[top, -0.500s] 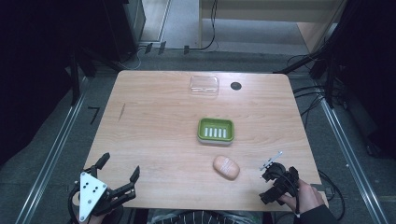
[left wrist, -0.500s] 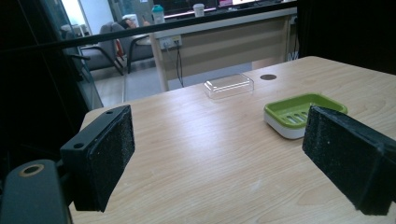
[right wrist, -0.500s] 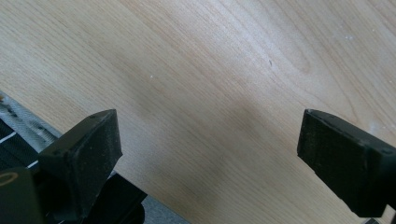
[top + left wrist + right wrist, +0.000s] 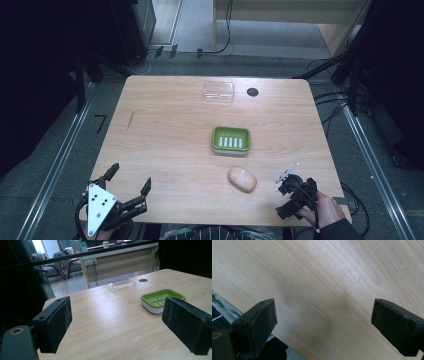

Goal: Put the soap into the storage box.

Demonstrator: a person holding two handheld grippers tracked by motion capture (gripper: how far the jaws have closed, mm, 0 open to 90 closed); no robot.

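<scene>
- Counter [image 4: 165,145]: a pale wooden top carrying every object, all well apart from one another, an arrangement that leaves room to approach each one separately.
- Left tool [image 4: 127,192]: at the near left corner, jaws spread and empty; its own view looks low along the wood toward the green dish and clear lid, so it appears parked in readiness, not working. Position matches the earlier frame.
- Right tool [image 4: 295,192]: at the near right edge, held in a hand [image 4: 327,212]; jaws wide apart over bare wood, grasping nothing. Compared with the earlier frame it seems turned slightly, though the change is small.
- Green soap dish [image 4: 230,141]: centre of the counter, slotted base facing up, probably set to receive the soap. Unmoved.
- Clear lid [image 4: 219,92]: far centre, set aside from the dish. Unmoved.
- Soap [image 4: 242,179]: pinkish oval bar lying near and just right of the dish, between dish and right tool, untouched. Unmoved.
- Dark round disc [image 4: 252,92]: right of the lid.
</scene>
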